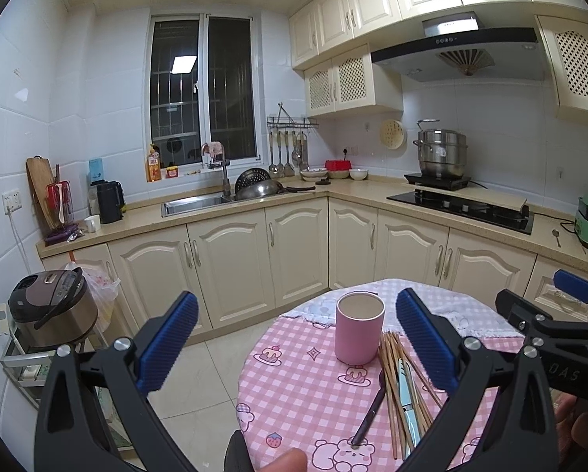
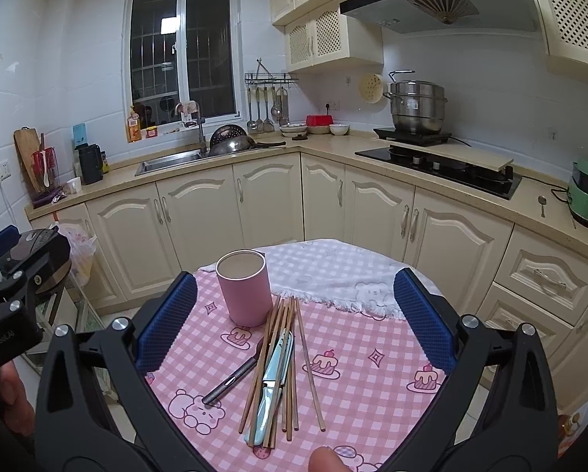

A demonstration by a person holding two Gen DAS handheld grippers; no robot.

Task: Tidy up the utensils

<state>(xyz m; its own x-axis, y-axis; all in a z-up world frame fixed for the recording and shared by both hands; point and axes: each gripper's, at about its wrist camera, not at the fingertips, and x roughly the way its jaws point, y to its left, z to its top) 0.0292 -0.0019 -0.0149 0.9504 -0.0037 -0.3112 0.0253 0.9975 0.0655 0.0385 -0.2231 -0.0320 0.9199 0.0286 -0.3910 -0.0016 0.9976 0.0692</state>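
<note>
Utensils lie loose on the pink checked tablecloth [image 2: 349, 354], nearest the cameras: thin wooden chopsticks [image 2: 290, 358], a pale-blue-handled knife [image 2: 272, 389], and a dark metal-handled spoon [image 2: 231, 383]. Left gripper [image 1: 298, 346] and right gripper [image 2: 294, 318] both hover spread wide, holding nothing, ribbed blue pads bare. Judged start of task: next move needs pinching slim sticks for the matte pink cylindrical cup [image 2: 245, 291] standing upright just beyond them.

spoon [image 2: 237, 373] bowl: under chopsticks [image 2: 278, 362] | knife [image 2: 270, 389]: partly buried | thumb [image 2: 325, 459]: cropped by edge
</note>
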